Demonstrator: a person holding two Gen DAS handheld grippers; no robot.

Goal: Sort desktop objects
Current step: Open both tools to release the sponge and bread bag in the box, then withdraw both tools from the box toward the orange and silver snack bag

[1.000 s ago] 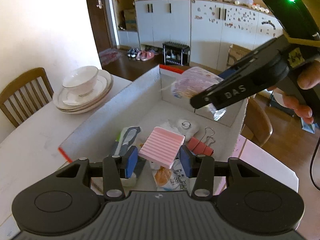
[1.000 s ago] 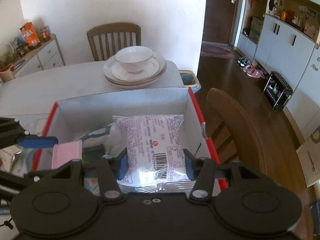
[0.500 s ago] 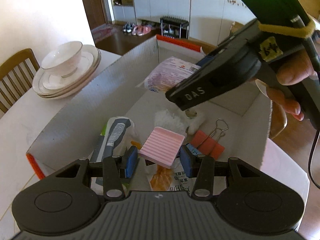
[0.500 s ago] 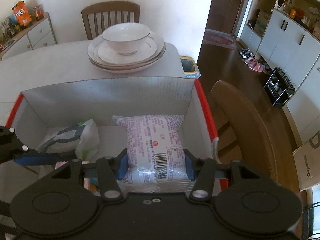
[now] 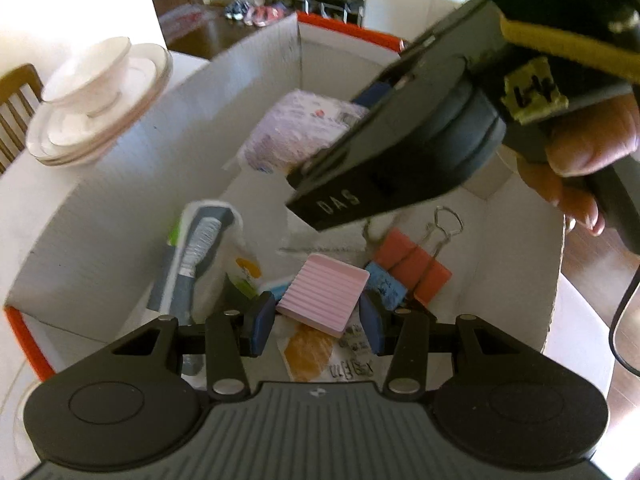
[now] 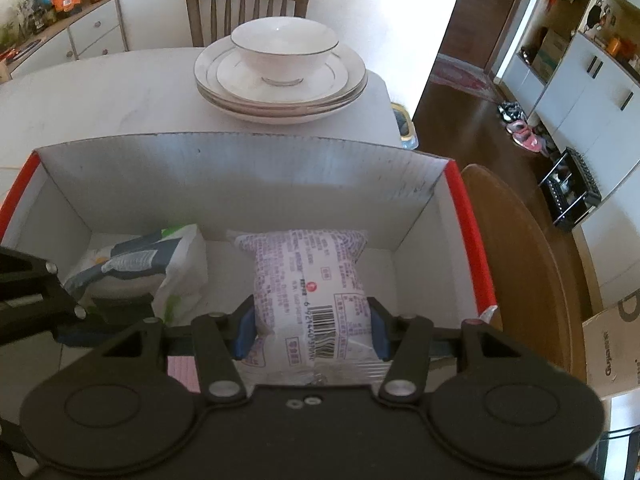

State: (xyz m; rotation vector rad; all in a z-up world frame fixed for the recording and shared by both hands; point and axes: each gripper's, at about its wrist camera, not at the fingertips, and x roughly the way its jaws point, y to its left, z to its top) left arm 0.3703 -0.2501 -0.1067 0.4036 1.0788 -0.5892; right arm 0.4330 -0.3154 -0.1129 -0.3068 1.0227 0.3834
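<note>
My left gripper [image 5: 318,320] is shut on a pink ridged pad [image 5: 324,292] and hangs low inside the white cardboard box [image 5: 120,184] with red edges. My right gripper [image 6: 310,328] is shut on a purple-and-white snack packet [image 6: 308,276], also lowered into the box [image 6: 240,168], near its right end. In the left wrist view the right gripper's black finger [image 5: 360,168] crosses above, with the packet [image 5: 296,132] at its tip. In the right wrist view the left gripper's arm shows at the left edge and the pink pad [image 6: 182,372] peeks out below.
On the box floor lie a toothbrush pack [image 5: 200,248], red binder clips [image 5: 412,264] and an orange-printed sachet [image 5: 312,352]. A bowl on stacked plates [image 6: 280,68] stands behind the box. One wooden chair [image 6: 248,4] stands at the table's far side, another [image 6: 528,264] at its right.
Both grippers have sunk and tipped downward into the box, each keeping its load. The right gripper now fills more of the left wrist view.
</note>
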